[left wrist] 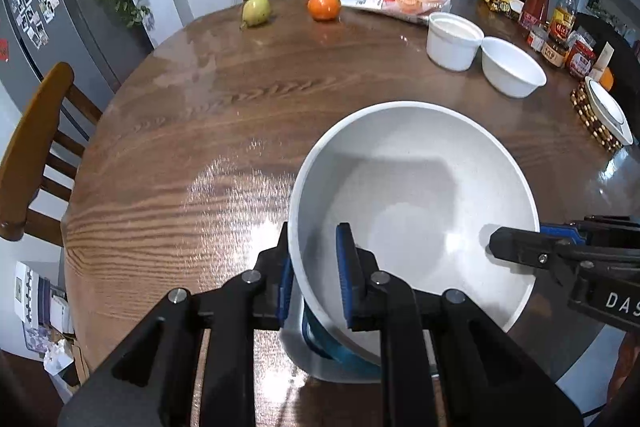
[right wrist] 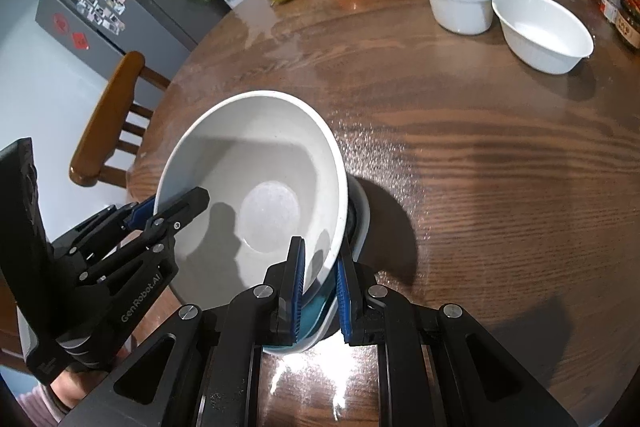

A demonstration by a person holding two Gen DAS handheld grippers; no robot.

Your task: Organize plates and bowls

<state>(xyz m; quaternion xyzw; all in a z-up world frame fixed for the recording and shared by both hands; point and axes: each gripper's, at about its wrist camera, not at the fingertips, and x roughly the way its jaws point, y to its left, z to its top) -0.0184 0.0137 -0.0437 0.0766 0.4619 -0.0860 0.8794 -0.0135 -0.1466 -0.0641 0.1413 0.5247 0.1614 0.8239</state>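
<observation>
- A large white bowl (left wrist: 412, 195) is being held tilted over the near edge of the wooden table (left wrist: 200, 115), its rim being pinched by the left gripper (left wrist: 316, 279) and the right gripper (right wrist: 320, 291).
- It is being carried just above a white dish with a teal inside (right wrist: 316, 311), probably for stacking.
- Two smaller white bowls (right wrist: 544, 31) and a plate on a mat (left wrist: 608, 111) are being left unsorted, well apart.
</observation>
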